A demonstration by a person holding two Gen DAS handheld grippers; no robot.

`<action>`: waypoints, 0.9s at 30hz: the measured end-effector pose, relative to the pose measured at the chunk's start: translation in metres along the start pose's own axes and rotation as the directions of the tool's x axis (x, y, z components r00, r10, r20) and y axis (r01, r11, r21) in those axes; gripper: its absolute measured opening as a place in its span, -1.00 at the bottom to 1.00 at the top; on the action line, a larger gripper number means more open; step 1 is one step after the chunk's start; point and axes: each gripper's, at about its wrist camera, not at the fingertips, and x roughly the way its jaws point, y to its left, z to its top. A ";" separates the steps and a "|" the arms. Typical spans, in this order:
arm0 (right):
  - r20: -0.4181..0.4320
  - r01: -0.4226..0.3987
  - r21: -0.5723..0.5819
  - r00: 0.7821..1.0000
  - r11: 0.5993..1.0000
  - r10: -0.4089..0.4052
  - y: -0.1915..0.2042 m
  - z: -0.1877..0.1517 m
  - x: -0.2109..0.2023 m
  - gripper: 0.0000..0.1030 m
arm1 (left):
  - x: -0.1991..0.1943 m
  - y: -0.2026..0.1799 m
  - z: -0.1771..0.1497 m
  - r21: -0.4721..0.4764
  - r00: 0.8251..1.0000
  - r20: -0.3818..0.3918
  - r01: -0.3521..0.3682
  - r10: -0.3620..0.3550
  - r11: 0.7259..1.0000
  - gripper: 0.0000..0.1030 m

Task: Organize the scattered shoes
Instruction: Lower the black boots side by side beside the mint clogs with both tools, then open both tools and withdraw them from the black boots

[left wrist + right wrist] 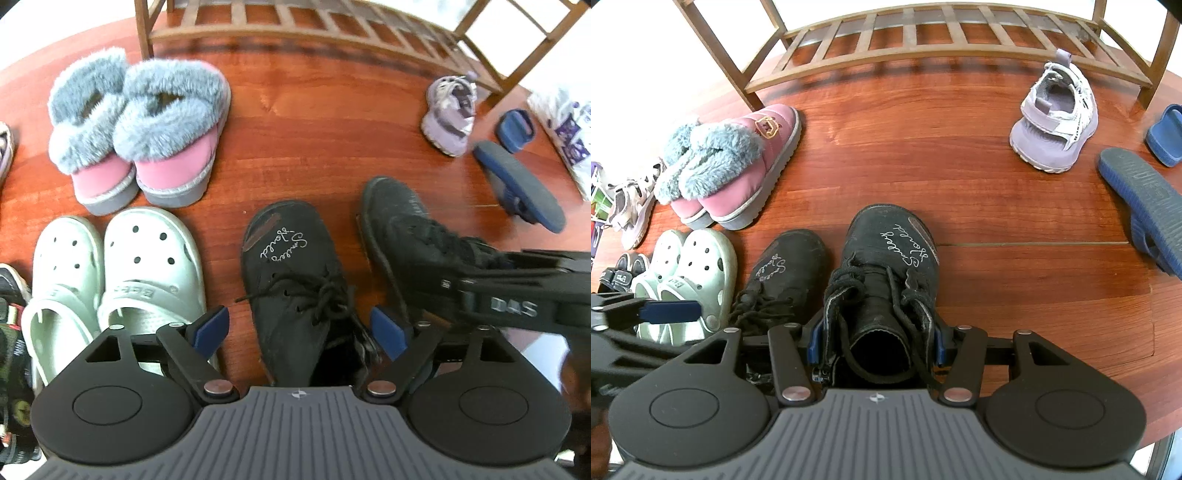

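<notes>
1. Left gripper [300, 325] jaws stand wide apart – released, pads clear of the left boot [295, 288] that sits between them on the floor [314, 147].
2. Right gripper [875, 339] jaws are clamped on the collar of the right boot [886, 273], one blue pad pressed to each side of the ankle opening.
3. Both boots are black, laced, with white script on the toes; toes point away from the jaws. They stand side by side, close but with a strip of floor between them.
4. Just outside the left gripper's left jaw: a pair of pale green clogs [110, 273], side by side, toes forward.
5. Ahead of the clogs: a pair of pink slippers [147, 140] with grey fur cuffs, touching each other.
6. Far ahead of both jaws – a wooden rack [942, 44] with a slatted bottom shelf; nothing shows on the slats in view.
7. Ahead and to the right of the right gripper: a lone lilac sandal [1056, 122], near the rack's right leg.
8. Right of that: two blue slides [1145, 199], apart from each other, the nearer one sole-up.
9. Far left edge, beyond the clogs: more shoes, only partly seen.
</notes>
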 end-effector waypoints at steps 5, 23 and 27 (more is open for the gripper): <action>-0.013 0.002 0.011 1.000 1.000 -0.002 0.008 -0.003 0.008 0.14 | -0.021 0.005 -0.004 0.016 0.999 0.040 -0.015 0.015 1.000 0.66; -0.010 0.006 0.003 1.000 1.000 -0.006 0.031 -0.004 0.016 0.39 | -0.032 0.023 -0.018 -0.017 0.999 0.036 -0.040 0.040 0.999 0.67; 0.001 0.002 -0.015 1.000 1.000 -0.002 0.032 -0.004 0.007 0.43 | -0.033 0.020 -0.016 -0.010 0.998 0.043 -0.038 0.038 0.999 0.66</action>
